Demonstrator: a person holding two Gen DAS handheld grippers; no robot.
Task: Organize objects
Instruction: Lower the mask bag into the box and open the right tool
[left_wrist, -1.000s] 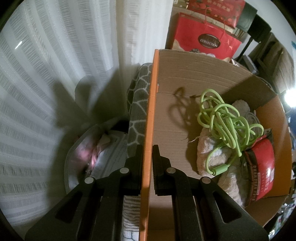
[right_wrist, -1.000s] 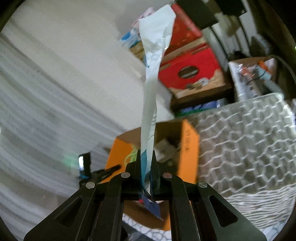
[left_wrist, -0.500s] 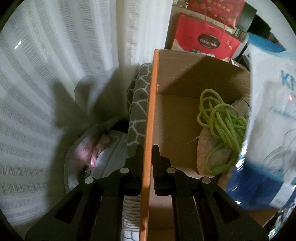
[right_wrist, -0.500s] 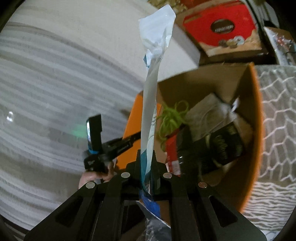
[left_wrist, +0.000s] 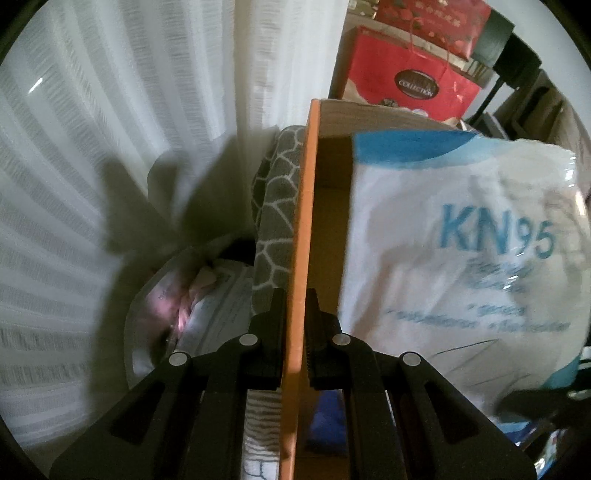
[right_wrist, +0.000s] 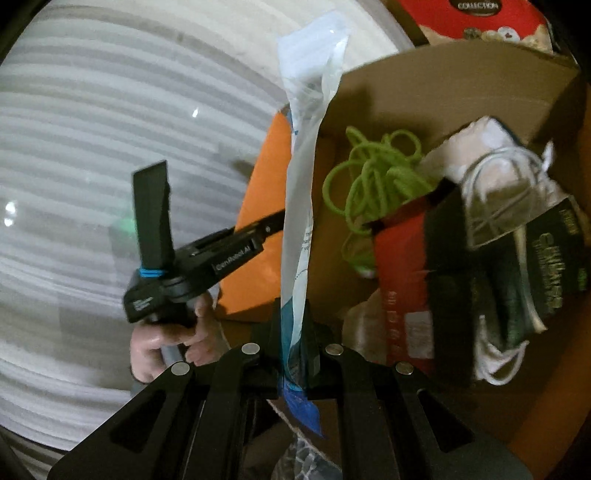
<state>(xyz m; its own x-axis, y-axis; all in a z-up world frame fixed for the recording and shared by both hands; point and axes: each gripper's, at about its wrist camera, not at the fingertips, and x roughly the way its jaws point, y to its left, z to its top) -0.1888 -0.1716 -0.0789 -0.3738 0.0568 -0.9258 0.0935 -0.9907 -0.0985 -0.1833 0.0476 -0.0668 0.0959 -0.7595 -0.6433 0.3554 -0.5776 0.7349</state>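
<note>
My left gripper (left_wrist: 294, 306) is shut on the orange side wall (left_wrist: 304, 221) of a cardboard box. My right gripper (right_wrist: 291, 317) is shut on a white and blue KN95 mask packet (right_wrist: 301, 192), held edge-on over the box (right_wrist: 424, 77). In the left wrist view the packet (left_wrist: 461, 258) fills the box's inside and hides its contents. In the right wrist view the box holds a green cord (right_wrist: 373, 177), a red packet (right_wrist: 404, 273), a dark packet (right_wrist: 546, 266) and white items. The left gripper (right_wrist: 236, 243) and the hand holding it show there too.
A white curtain (left_wrist: 129, 129) hangs on the left. A grey patterned cloth (left_wrist: 275, 206) lies beside the box. A clear bag with papers (left_wrist: 192, 306) sits below the curtain. Red gift bags (left_wrist: 406, 77) stand behind the box.
My right gripper has carried the mask packet down over the box, so it now covers the contents in the left wrist view. The left gripper has stayed on the box wall.
</note>
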